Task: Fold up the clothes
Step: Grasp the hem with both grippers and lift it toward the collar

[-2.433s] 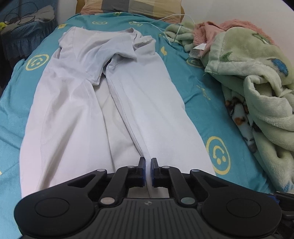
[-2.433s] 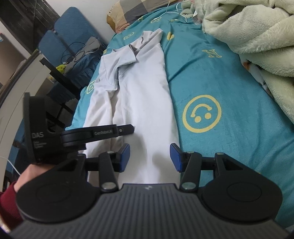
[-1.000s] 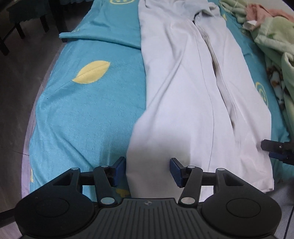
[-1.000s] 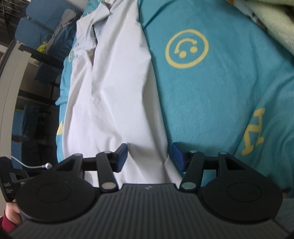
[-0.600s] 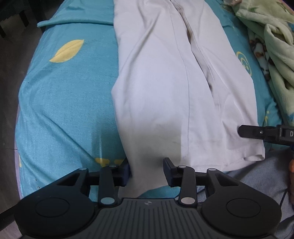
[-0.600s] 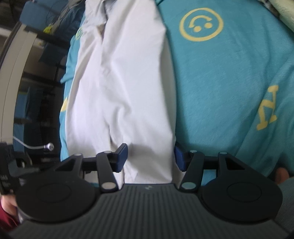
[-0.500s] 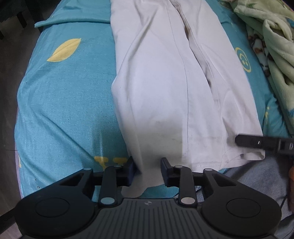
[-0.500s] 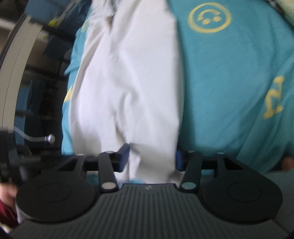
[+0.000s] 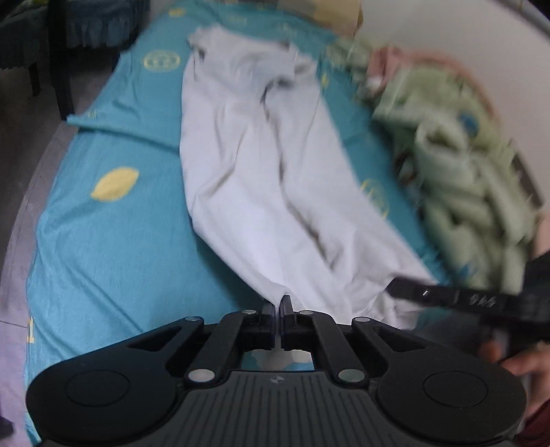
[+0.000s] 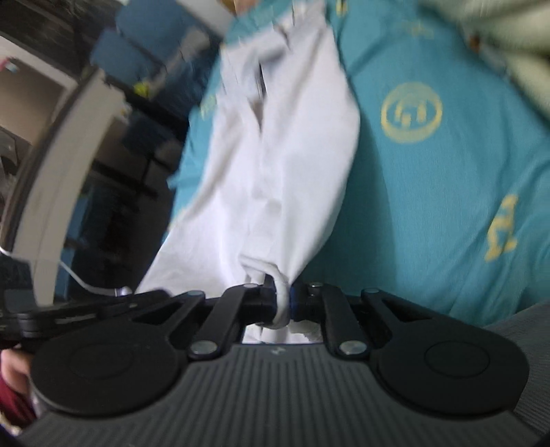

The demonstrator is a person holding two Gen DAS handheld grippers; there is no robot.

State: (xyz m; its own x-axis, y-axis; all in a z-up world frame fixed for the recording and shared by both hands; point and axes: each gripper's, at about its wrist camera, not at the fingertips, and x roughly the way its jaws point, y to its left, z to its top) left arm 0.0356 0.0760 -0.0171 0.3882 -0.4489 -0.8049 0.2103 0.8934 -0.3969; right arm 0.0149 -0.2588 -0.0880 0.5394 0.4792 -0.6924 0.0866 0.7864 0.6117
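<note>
A pair of white trousers (image 9: 261, 178) lies lengthwise on the teal bed sheet (image 9: 113, 240), waist at the far end, leg hems near me. My left gripper (image 9: 278, 304) is shut on the hem of the left leg. My right gripper (image 10: 282, 297) is shut on a bunched hem of the right leg of the trousers (image 10: 275, 165), and the cloth rises off the sheet towards it. The right gripper's body (image 9: 464, 297) shows at the right edge of the left wrist view. Both views are blurred.
A heap of pale green blankets (image 9: 457, 165) lies along the right side of the bed by the wall. A pillow (image 9: 337, 17) lies at the head. Dark chairs (image 9: 41, 41) and floor are to the left of the bed.
Both grippers have closed on the trouser hems, which lay flat between open jaws half a second ago. The hems are now lifted and the cloth is drawn up; both cameras are moving.
</note>
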